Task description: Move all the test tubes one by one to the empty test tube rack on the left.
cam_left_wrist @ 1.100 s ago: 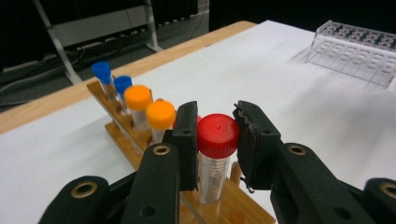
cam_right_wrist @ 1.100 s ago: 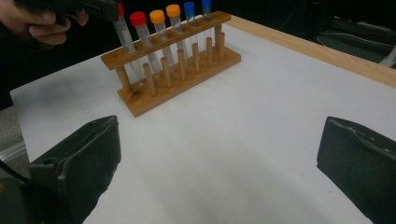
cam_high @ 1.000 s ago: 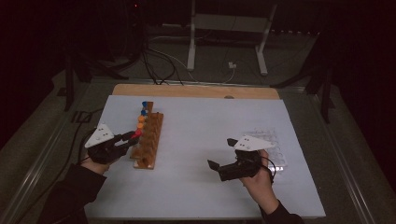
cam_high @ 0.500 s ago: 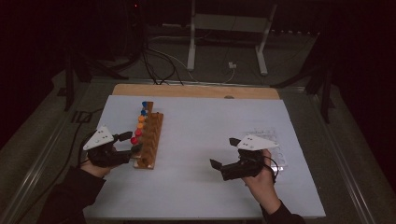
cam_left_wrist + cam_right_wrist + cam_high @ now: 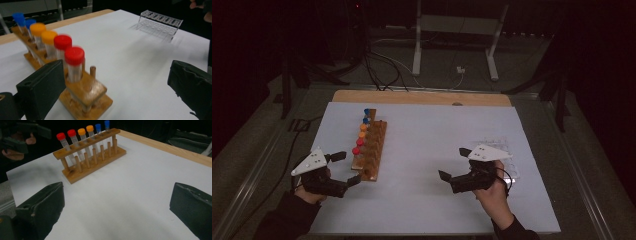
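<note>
A wooden tube rack (image 5: 373,150) stands left of centre on the white sheet. It holds several capped tubes in a row: red nearest, then orange, then blue. My left gripper (image 5: 350,167) sits just off the rack's near left end. Its jaws have just been opening and now stand wide, with nothing pressed between them. In the left gripper view the nearest red-capped tube (image 5: 74,56) rises in the rack (image 5: 87,92) just ahead of the left jaw. My right gripper (image 5: 452,163) rests open at the right, empty, facing the rack (image 5: 92,162).
A clear plastic rack (image 5: 504,150) lies at the right edge of the white sheet (image 5: 432,135), beyond my right hand. The bare wooden table edge (image 5: 422,97) runs along the back. Stands and cables crowd the dark floor behind.
My left gripper has drawn back from the red-capped tubes toward the near left and opened its jaws, leaving the tubes in the rack. The right gripper has stayed put.
</note>
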`<act>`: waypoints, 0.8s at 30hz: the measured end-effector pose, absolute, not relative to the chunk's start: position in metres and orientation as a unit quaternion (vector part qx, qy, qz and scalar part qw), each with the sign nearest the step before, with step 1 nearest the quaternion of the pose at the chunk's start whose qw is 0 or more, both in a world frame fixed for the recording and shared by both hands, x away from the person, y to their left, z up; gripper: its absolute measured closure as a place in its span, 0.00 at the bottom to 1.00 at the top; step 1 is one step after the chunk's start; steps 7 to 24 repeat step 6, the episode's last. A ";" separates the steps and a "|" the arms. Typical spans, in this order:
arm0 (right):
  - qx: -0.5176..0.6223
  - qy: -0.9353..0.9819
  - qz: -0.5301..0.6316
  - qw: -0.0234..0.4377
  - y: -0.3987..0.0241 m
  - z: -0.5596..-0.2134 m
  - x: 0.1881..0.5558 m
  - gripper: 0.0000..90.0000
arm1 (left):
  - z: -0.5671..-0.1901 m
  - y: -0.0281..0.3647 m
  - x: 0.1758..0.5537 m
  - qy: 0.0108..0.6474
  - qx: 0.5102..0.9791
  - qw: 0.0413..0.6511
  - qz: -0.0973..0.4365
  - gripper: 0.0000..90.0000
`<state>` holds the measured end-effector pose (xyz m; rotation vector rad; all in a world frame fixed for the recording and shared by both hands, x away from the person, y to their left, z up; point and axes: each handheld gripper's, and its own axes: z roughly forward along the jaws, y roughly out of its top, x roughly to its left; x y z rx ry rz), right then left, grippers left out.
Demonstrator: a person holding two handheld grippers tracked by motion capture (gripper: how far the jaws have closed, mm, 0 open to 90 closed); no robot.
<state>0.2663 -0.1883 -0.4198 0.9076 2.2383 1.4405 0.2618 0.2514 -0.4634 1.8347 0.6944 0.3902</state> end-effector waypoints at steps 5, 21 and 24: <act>0.320 0.785 0.505 0.164 -0.189 -0.420 0.267 0.00 | -0.482 0.250 0.253 0.293 0.778 0.532 0.161 0.02; 0.320 0.785 0.505 0.163 -0.190 -0.421 0.267 0.00 | -0.485 0.249 0.252 0.294 0.779 0.530 0.158 0.02; 0.320 0.785 0.505 0.163 -0.190 -0.421 0.267 0.00 | -0.485 0.249 0.252 0.294 0.779 0.530 0.158 0.02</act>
